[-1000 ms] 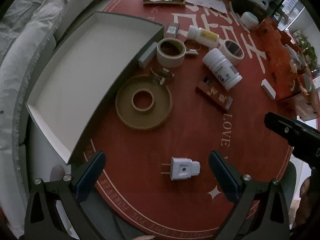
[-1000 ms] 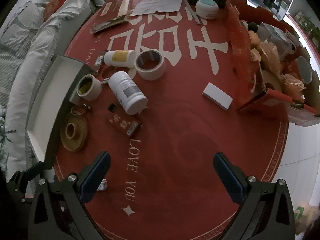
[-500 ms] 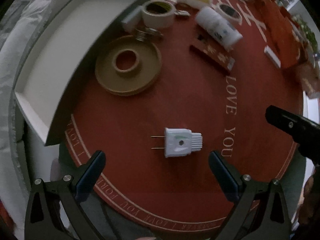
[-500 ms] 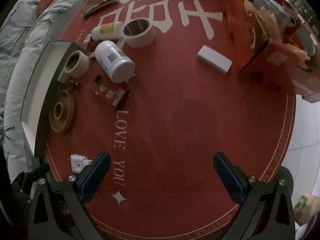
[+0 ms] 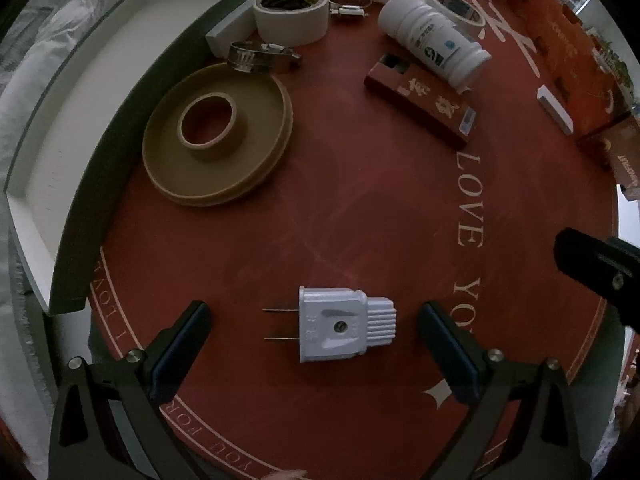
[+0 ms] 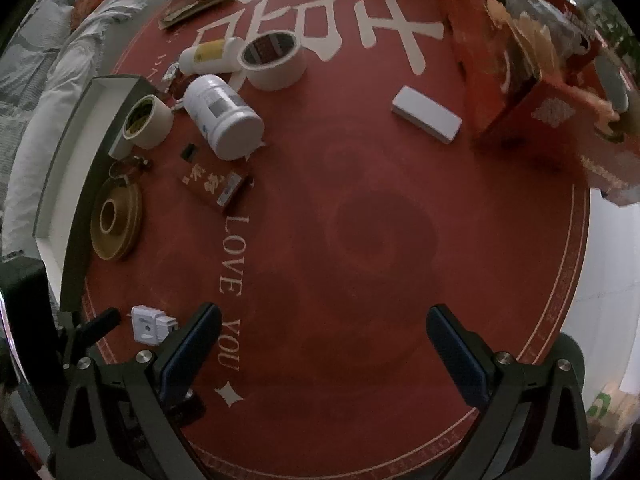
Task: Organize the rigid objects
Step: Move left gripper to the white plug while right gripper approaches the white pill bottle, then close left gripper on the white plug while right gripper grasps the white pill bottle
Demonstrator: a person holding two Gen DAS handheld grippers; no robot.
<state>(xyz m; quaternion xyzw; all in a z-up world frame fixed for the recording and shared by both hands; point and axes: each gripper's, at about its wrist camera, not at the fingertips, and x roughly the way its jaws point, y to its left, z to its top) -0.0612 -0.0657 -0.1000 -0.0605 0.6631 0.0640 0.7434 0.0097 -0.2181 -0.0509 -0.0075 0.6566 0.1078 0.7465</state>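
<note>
My left tongs (image 5: 312, 334) are spread wide, one finger on each side of the white plug (image 5: 340, 330), and they are not touching it. My right tongs (image 6: 322, 346) are spread wide too and hold nothing, with only bare red cloth (image 6: 380, 220) between the fingers. The plug lies flat near the edge of the table, its two metal pins pointing at my left finger. The gray tray (image 5: 60, 128) with the white inside sits off to the left, and nothing is in it that I can see. I think things could go wrong if I squeeze on the pins and the ribbed end, because the pins are thin and the plug could spin or pop out. It could also slide off the table, since the edge is close. On the cloth I can read "LOVE YOU" in pale letters, and more words run around the rim. The red box (image 5: 420, 104) has gold writing I cannot read. The white bottle (image 5: 432, 42) has a label with a small blue dot, but the words are too tiny.
</note>
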